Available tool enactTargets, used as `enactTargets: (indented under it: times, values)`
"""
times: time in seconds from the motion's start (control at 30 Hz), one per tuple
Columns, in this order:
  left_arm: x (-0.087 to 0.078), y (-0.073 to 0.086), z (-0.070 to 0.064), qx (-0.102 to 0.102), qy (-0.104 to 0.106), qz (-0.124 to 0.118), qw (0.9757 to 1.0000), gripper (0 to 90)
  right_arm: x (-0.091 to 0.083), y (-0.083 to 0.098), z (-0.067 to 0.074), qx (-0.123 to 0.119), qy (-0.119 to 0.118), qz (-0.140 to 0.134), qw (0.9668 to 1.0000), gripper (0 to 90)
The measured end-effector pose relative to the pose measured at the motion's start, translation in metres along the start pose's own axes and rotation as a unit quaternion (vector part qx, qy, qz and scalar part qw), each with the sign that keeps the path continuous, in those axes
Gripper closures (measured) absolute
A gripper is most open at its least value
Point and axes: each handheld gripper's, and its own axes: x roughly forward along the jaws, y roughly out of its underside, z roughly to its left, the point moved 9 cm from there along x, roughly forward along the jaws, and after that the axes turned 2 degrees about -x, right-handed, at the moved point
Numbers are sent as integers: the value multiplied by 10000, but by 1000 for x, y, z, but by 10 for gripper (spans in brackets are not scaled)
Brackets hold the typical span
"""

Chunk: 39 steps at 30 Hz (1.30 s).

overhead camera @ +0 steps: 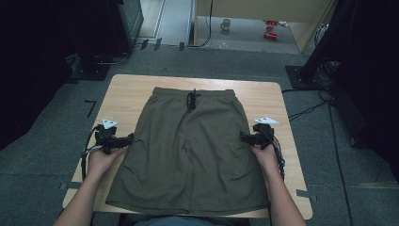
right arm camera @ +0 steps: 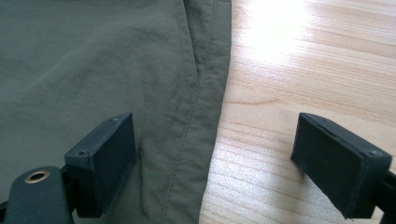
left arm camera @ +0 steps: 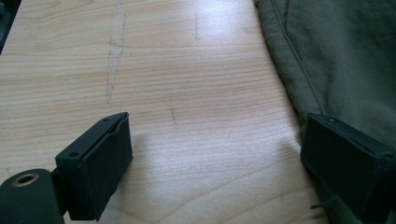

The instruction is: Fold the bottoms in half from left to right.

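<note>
Olive shorts (overhead camera: 190, 146) flat on table (overhead camera: 131, 89), waistband far side. Left gripper (overhead camera: 128, 140) at left side seam, jaws wide, empty. Right gripper (overhead camera: 244, 137) mirrors at right seam, jaws wide, straddling hem edge. Looks like setup for symmetric pinch, probably a fold.

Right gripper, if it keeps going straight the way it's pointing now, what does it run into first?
Most likely the side seam of the olive shorts. The right gripper, open, straddles that edge where it lies on the wooden table. Its height above the cloth is hard to judge.
</note>
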Motion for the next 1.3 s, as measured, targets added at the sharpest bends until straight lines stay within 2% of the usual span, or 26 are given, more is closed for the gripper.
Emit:
enactTargets:
  times: [0.13,0.2,0.37,0.43,0.57,0.7,0.8,0.87,1.07,1.23,1.3]
  values:
    - [-1,0,3,82,90,53,9999,98,0,0,0,-31,-32,33,10000,134]
    - [-3,-1,4,75,98,90,9999,156,0,-1,-1,-34,-47,104,9999,138]
    - [-8,-1,2,144,313,175,9993,163,-1,-3,0,18,-138,209,9997,176]
    - [-11,-3,-1,245,383,195,9988,168,-3,-4,0,114,-208,210,9995,196]
    - [-16,-5,-4,427,386,178,9982,168,-5,-6,0,140,-236,233,9994,201]
    - [-23,-8,-6,355,556,146,9977,168,-9,-10,1,140,-246,198,9994,222]
    - [-31,-9,-8,302,753,135,9966,171,-12,-14,5,151,-313,170,9993,234]
    - [-37,-8,-10,346,852,130,9957,208,-13,-16,8,150,-367,168,9991,234]
    - [-50,-4,-17,526,1012,59,9935,221,-15,-20,18,91,-493,168,9986,239]
    - [-54,-1,-23,607,1088,38,9922,234,-15,-23,24,40,-564,171,9983,234]
    - [-56,2,-29,653,1167,56,9910,237,-15,-25,28,25,-634,153,9979,237]
